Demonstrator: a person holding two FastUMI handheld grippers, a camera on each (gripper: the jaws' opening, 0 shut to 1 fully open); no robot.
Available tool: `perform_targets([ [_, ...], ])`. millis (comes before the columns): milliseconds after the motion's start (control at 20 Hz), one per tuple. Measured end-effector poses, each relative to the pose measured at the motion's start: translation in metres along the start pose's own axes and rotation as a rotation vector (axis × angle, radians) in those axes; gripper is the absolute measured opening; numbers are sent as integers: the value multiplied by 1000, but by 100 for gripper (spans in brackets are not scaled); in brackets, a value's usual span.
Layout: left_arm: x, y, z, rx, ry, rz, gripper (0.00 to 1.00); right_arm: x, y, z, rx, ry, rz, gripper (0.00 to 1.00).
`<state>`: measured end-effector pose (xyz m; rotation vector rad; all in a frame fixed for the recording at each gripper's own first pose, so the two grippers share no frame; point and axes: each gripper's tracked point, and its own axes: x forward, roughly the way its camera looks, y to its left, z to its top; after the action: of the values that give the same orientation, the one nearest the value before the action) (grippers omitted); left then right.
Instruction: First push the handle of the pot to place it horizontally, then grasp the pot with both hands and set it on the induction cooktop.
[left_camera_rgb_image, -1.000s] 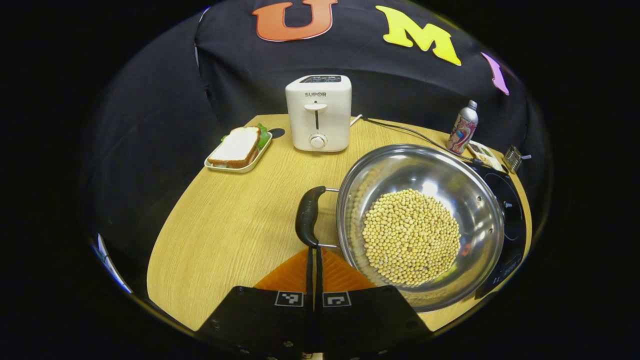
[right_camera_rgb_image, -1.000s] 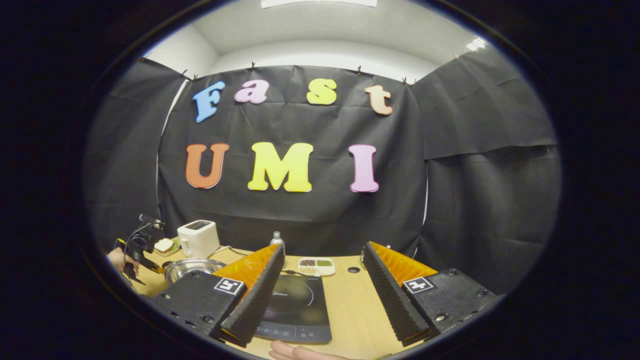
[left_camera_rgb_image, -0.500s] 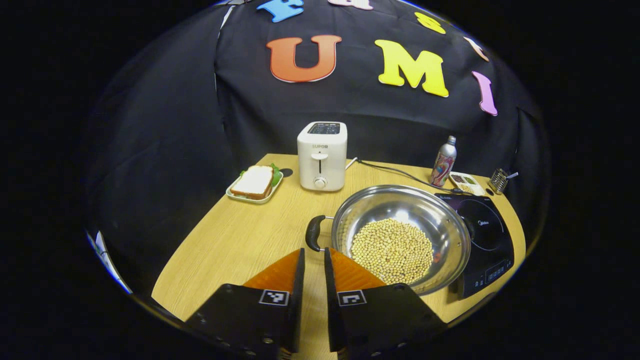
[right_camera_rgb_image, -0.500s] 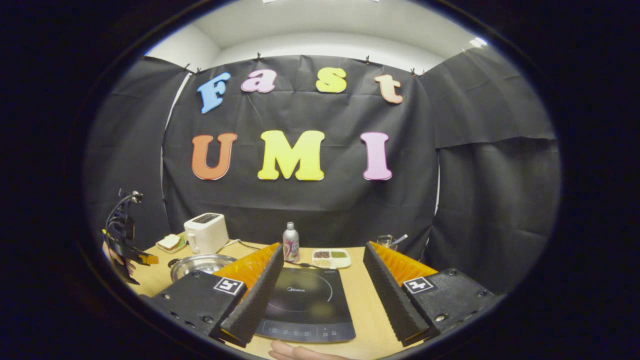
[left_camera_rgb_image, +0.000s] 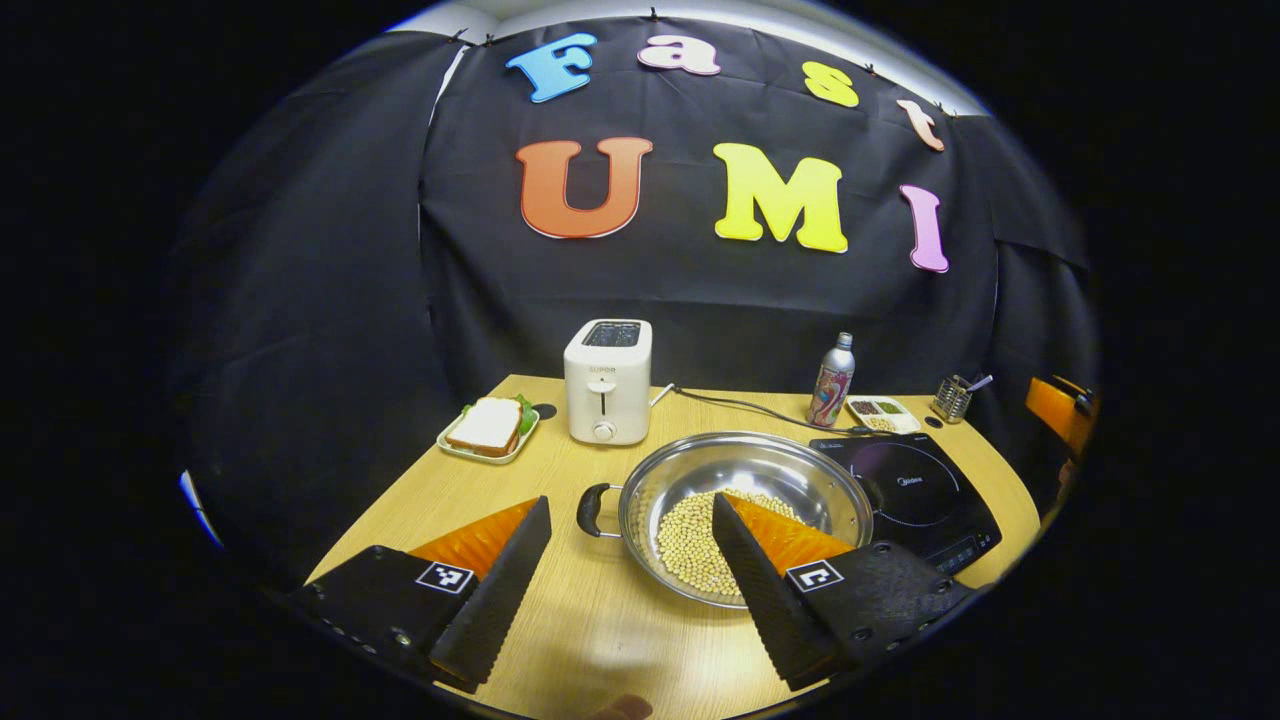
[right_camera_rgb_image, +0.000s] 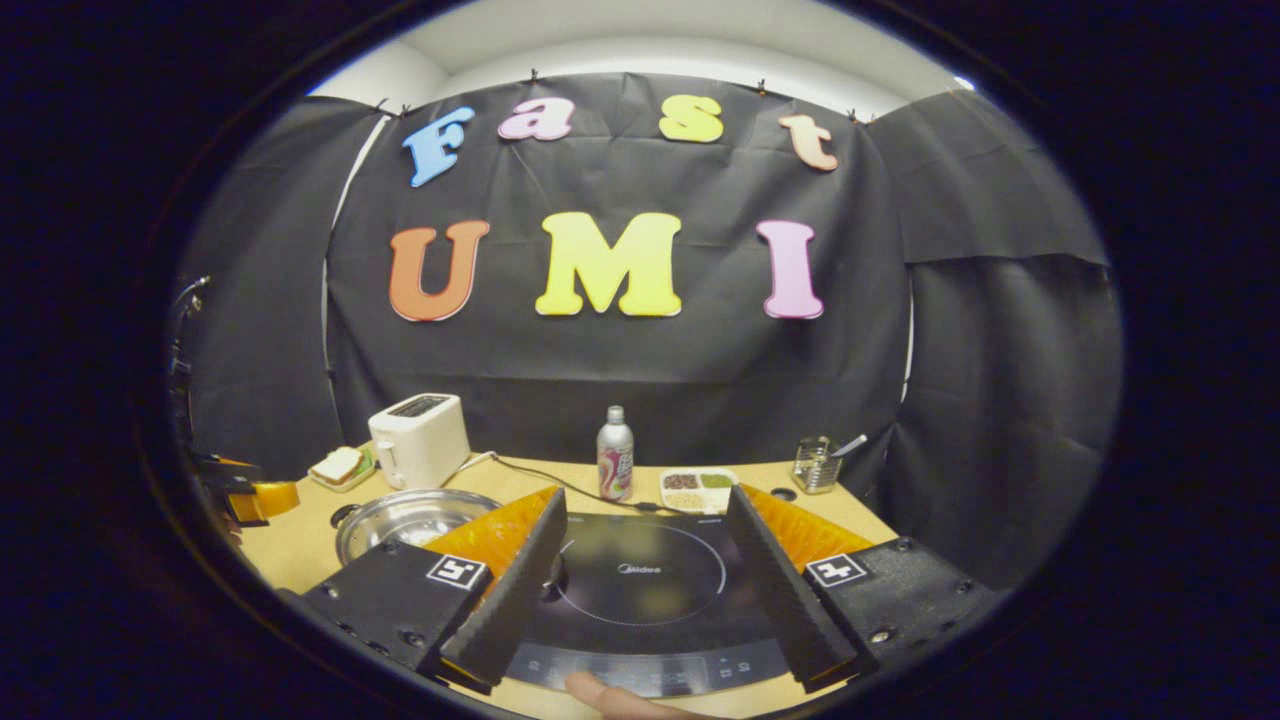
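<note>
Left gripper view: the left hand-held gripper (left_camera_rgb_image: 630, 560) gapes wide, empty, above the worktop (left_camera_rgb_image: 600, 640). The pot (left_camera_rgb_image: 742, 505) of beans (left_camera_rgb_image: 690, 540), likely heavy and slippery, sits ahead; grip its handle (left_camera_rgb_image: 592, 510) at 9 o'clock.

Right gripper view: the right hand-held gripper (right_camera_rgb_image: 646, 570) hovers wide over the induction cooktop (right_camera_rgb_image: 640, 590), pot at 9 o'clock.

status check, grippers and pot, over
Left gripper open, empty. Right gripper open over induction cooktop. Pot on table beside cooktop. Nothing in the way.

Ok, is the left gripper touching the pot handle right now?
Apart. In the left gripper view the left gripper is open and pulled back, with bare table between its fingers and the pot handle.
</note>
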<state>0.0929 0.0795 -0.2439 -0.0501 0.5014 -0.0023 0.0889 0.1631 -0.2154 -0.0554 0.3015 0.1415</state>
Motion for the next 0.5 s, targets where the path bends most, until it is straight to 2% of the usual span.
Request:
perform_targets([
  [350, 45, 14, -18, 44, 48, 19, 98, 63, 37, -58, 19, 143, 34, 100],
  [400, 51, 14, -22, 43, 60, 16, 98, 70, 44, -66, 18, 165, 45, 97],
  [450, 56, 14, -26, 42, 76, 15, 98, 78, 49, -74, 18, 192, 54, 100],
  [500, 63, 13, -28, 44, 87, 11, 98, 85, 52, -83, 20, 220, 60, 97],
])
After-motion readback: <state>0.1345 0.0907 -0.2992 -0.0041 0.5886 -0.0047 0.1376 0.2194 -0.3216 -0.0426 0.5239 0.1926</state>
